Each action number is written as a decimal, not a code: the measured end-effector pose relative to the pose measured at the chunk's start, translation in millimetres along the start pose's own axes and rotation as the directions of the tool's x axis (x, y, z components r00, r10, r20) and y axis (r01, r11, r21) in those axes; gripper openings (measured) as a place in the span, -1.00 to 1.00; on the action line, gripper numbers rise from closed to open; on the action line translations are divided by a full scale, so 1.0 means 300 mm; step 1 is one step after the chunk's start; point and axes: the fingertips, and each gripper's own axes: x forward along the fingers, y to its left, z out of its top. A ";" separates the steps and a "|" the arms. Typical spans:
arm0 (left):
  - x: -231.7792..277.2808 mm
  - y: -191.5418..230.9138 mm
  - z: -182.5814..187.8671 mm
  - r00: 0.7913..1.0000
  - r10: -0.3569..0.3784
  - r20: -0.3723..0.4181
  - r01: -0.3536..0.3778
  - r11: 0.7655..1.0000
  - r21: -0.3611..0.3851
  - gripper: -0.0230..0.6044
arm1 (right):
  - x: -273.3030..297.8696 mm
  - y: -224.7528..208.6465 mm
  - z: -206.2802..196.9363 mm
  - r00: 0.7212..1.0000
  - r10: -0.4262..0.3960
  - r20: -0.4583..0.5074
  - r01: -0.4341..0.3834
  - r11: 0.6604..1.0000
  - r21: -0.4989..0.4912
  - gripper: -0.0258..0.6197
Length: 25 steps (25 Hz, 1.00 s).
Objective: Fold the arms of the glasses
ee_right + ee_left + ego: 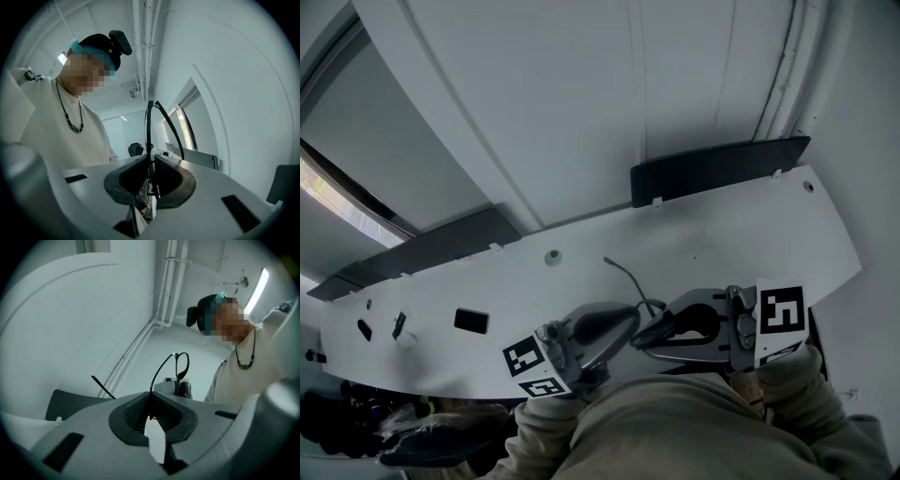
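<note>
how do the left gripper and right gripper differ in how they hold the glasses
The left gripper pinches one thin wire arm of the glasses, jaws almost together; the right gripper clamps a thicker black strip, jaws slightly wider. The left gripper's piece curves away; the right gripper's rises straight up. Both are shut on the same glasses.

White wall (70, 324), pale pipes (169, 287), strip lamp (259, 287) (lit), daylight through a window (189, 125)

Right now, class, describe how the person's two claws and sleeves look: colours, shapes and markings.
The left claw and the right claw each have a smooth, pale grey shell with black pads set in a dark recess. Each carries a white cube with black square markers: left cube, right cube. The sleeves are beige.
</note>
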 end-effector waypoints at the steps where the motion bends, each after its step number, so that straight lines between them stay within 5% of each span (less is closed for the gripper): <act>1: 0.000 -0.001 0.001 1.000 -0.002 0.001 0.002 1.000 0.000 -0.86 | 0.000 -0.002 0.000 1.000 -0.005 0.000 0.005 1.000 -0.003 -0.74; 15: 0.003 -0.017 0.037 0.995 -0.070 0.073 0.076 0.994 -0.076 -0.86 | 0.008 -0.011 0.053 0.996 -0.056 0.076 0.065 0.990 -0.127 -0.74; 25: 0.015 -0.029 0.014 0.997 -0.068 0.040 0.070 0.997 -0.042 -0.86 | 0.003 -0.006 0.049 0.995 -0.061 0.073 0.071 0.985 -0.155 -0.74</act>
